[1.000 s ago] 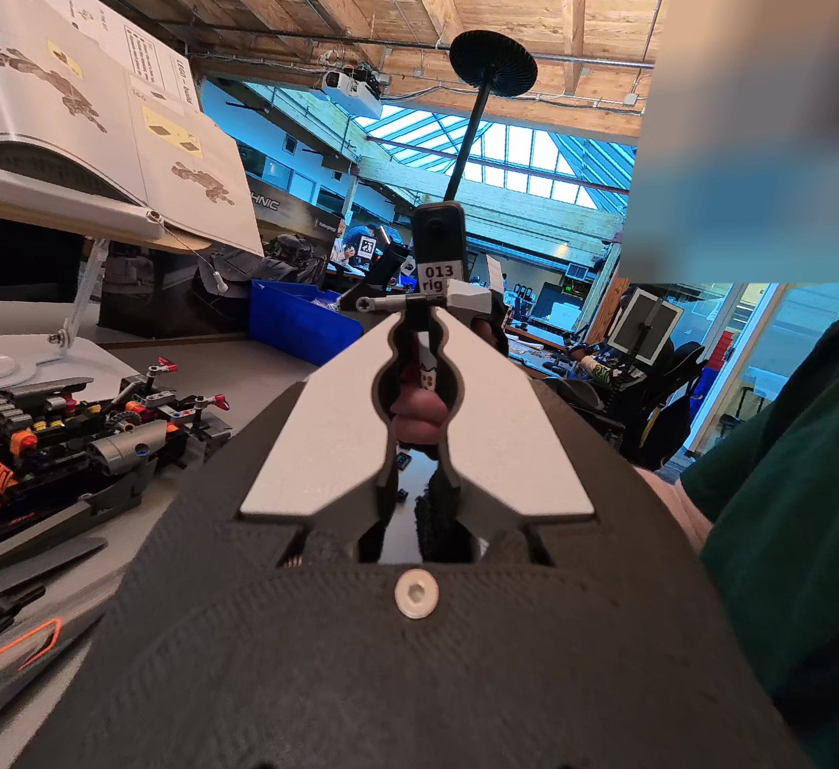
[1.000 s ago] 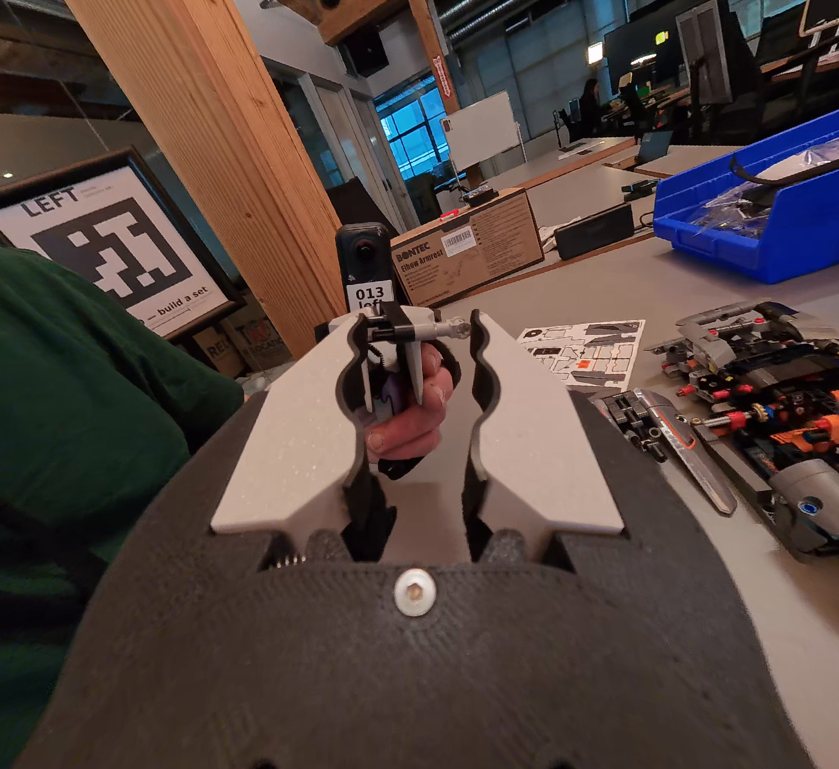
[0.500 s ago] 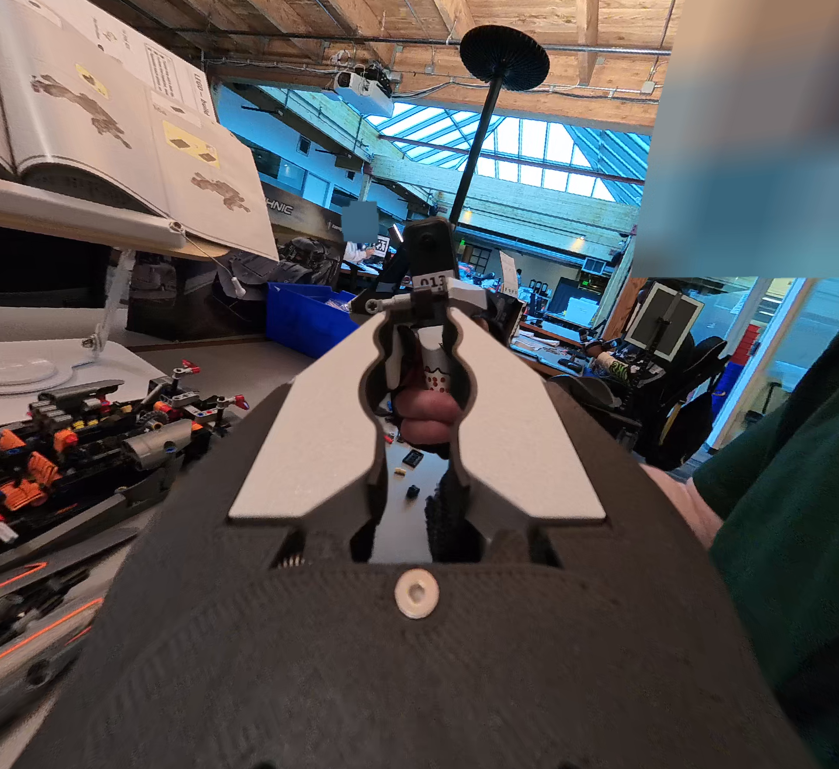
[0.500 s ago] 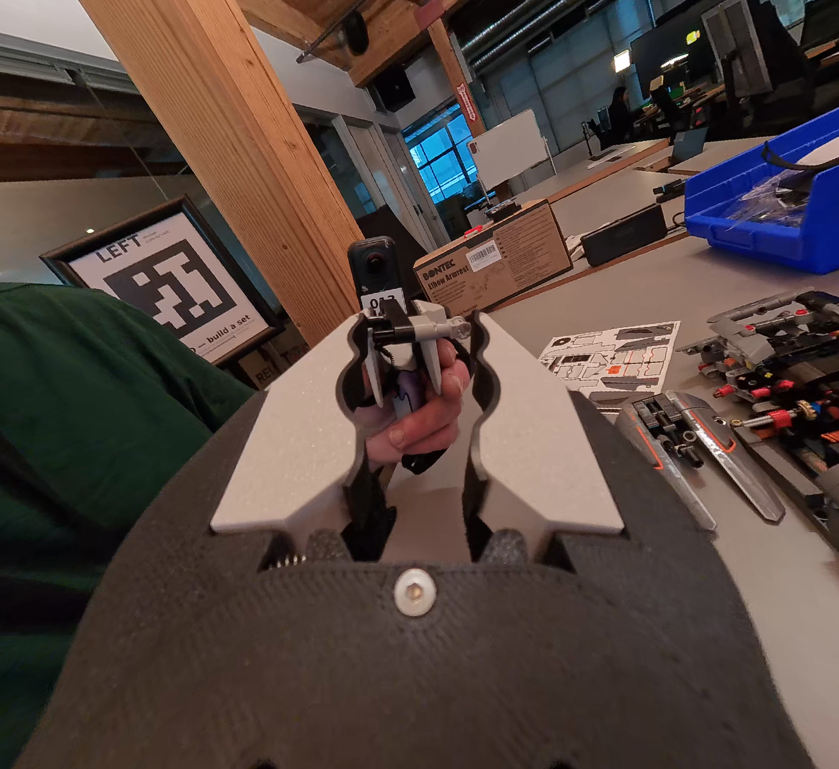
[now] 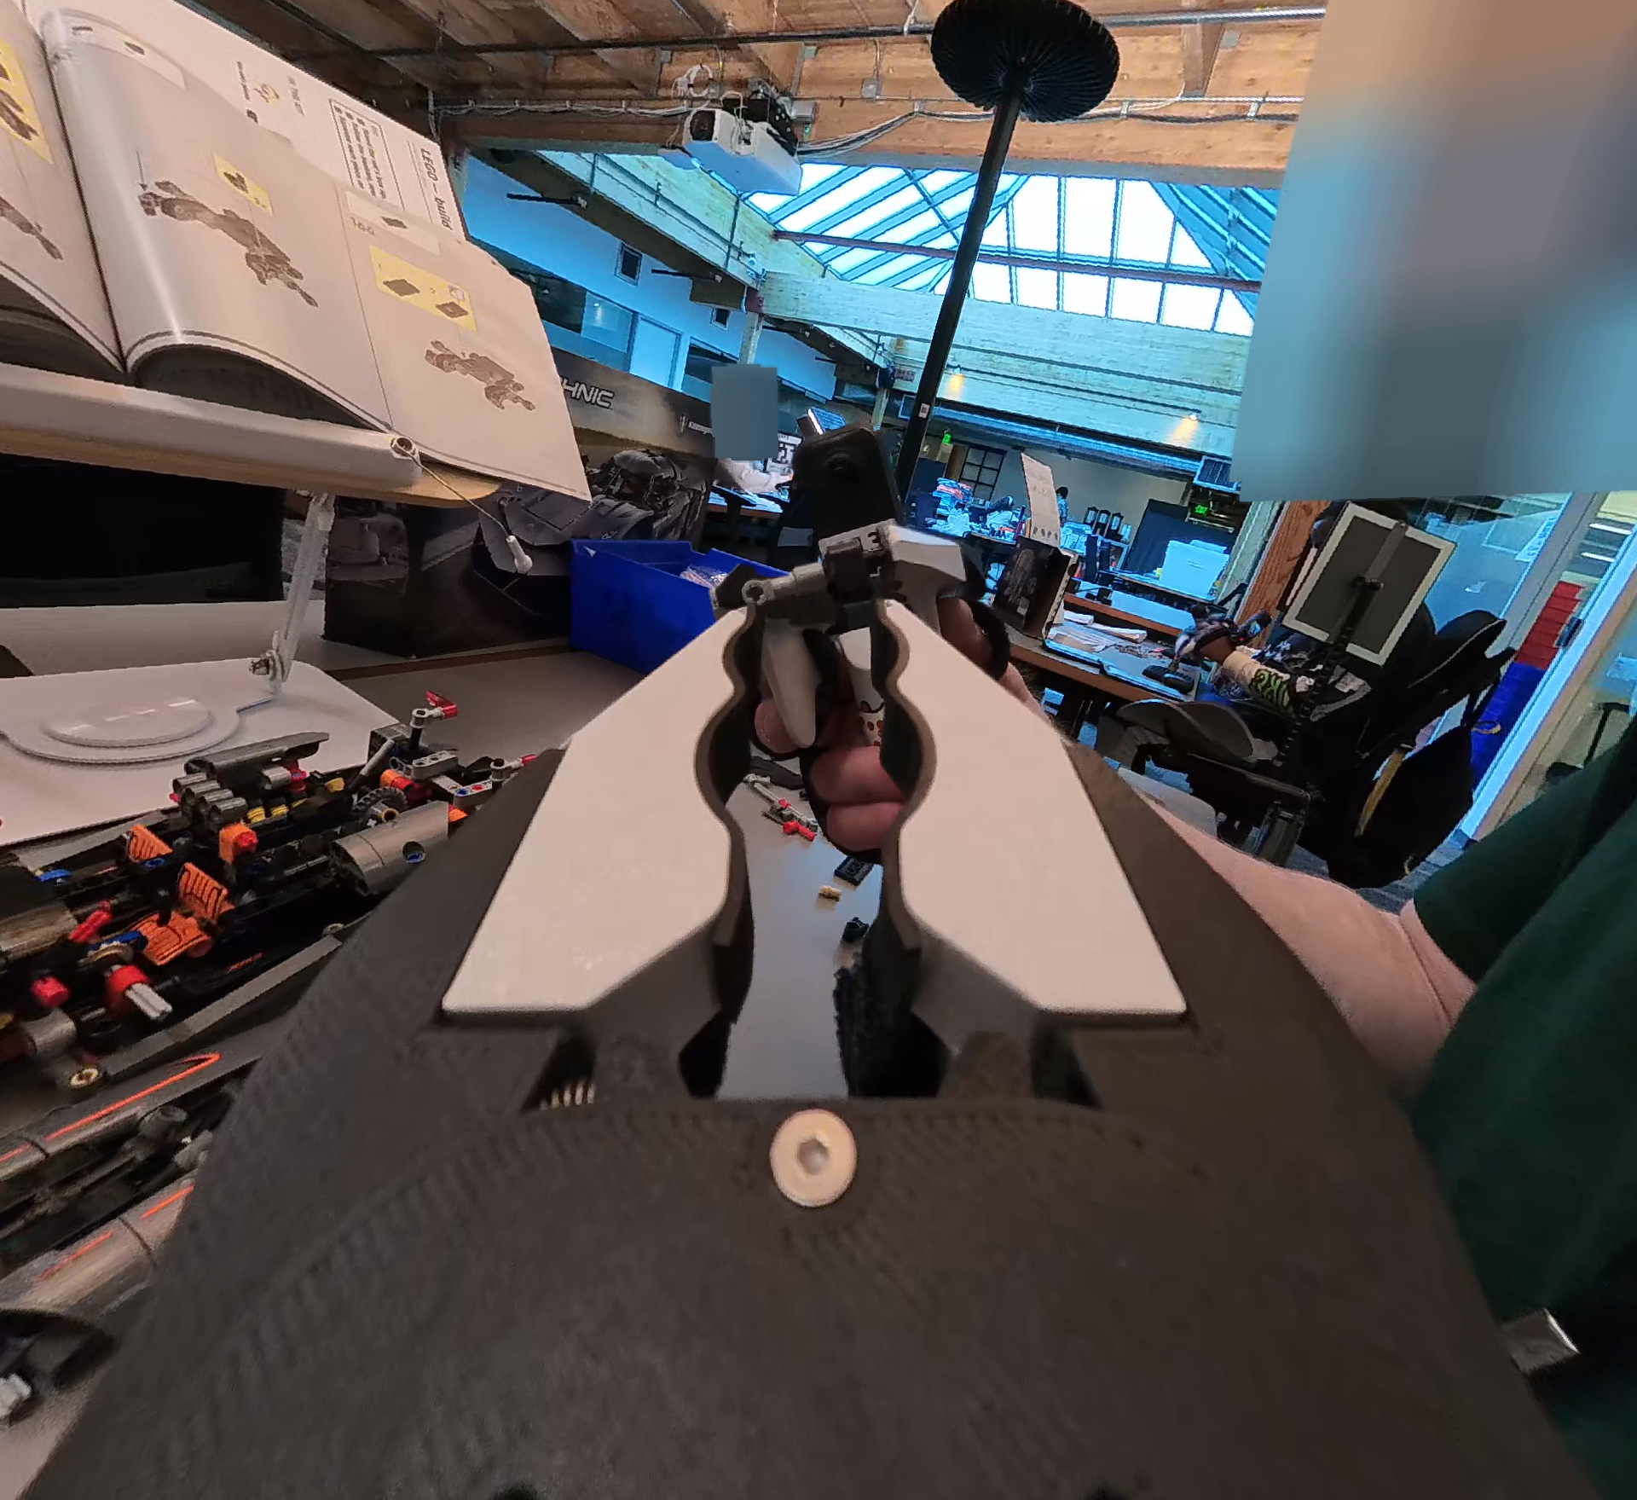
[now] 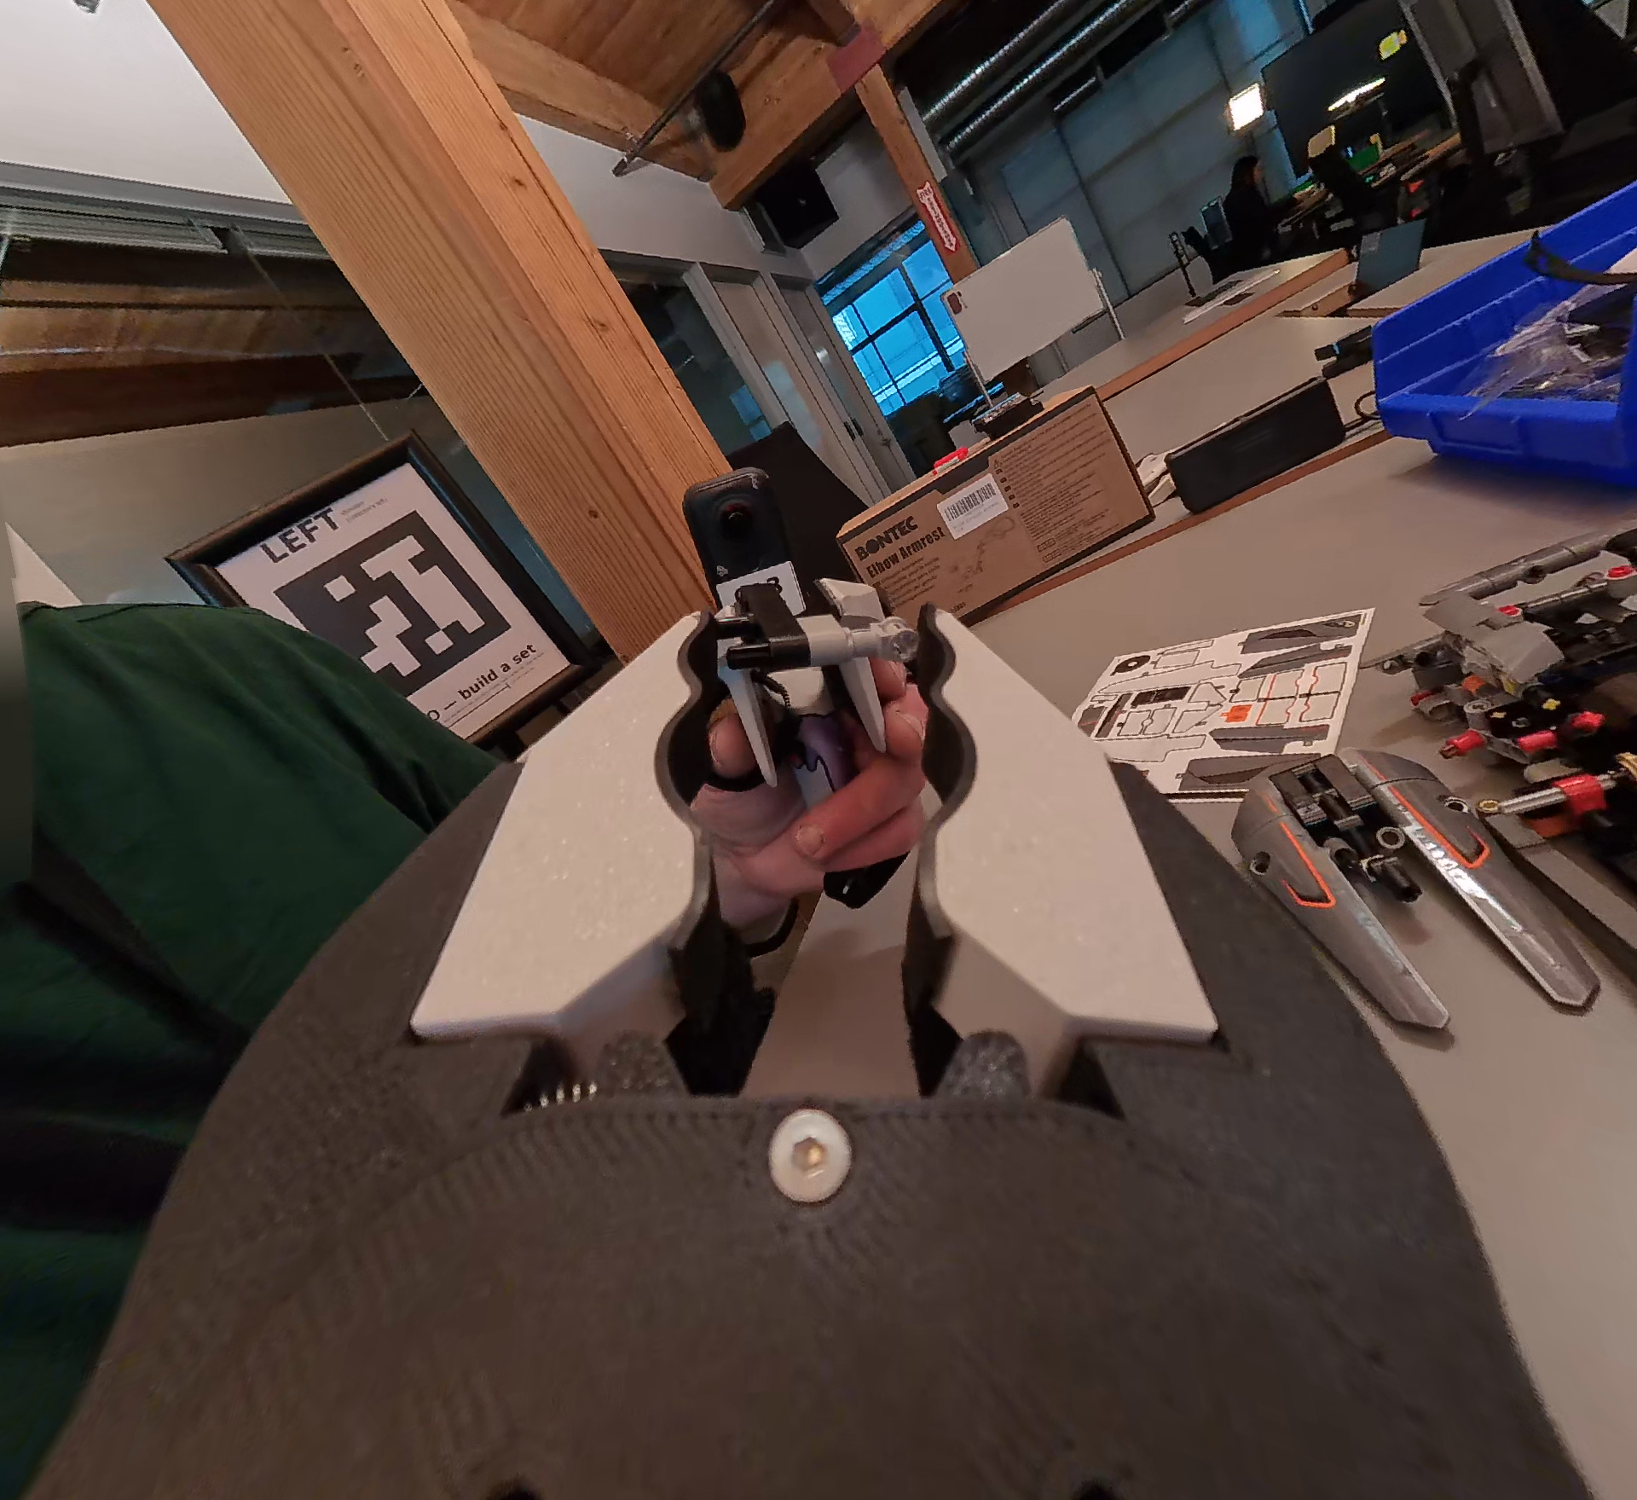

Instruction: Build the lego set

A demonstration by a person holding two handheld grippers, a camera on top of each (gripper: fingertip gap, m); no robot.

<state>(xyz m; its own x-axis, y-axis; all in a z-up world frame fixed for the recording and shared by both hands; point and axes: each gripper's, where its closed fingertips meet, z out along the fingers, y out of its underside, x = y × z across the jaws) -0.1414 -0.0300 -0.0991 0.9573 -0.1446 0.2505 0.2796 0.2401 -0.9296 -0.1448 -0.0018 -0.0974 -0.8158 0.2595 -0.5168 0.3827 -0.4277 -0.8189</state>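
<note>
A small grey-and-black lego rod piece (image 6: pixel 810 642) is held aloft, pinched at opposite ends by the left gripper (image 5: pixel 819 633) and right gripper (image 6: pixel 815 647). The half-built black-and-orange lego vehicle (image 5: pixel 204 864) is seen on the grey table (image 6: pixel 1329 571), far left; much assembly remains.

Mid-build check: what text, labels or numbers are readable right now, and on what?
I don't copy out writing; these things bear it:
Framed marker sign: large print, legible.
Brown cardboard box: brand print, barcode label.
Open instruction book: small print.
White tag under the black camera: partly hidden.
Sticker sheet: too small.
</note>
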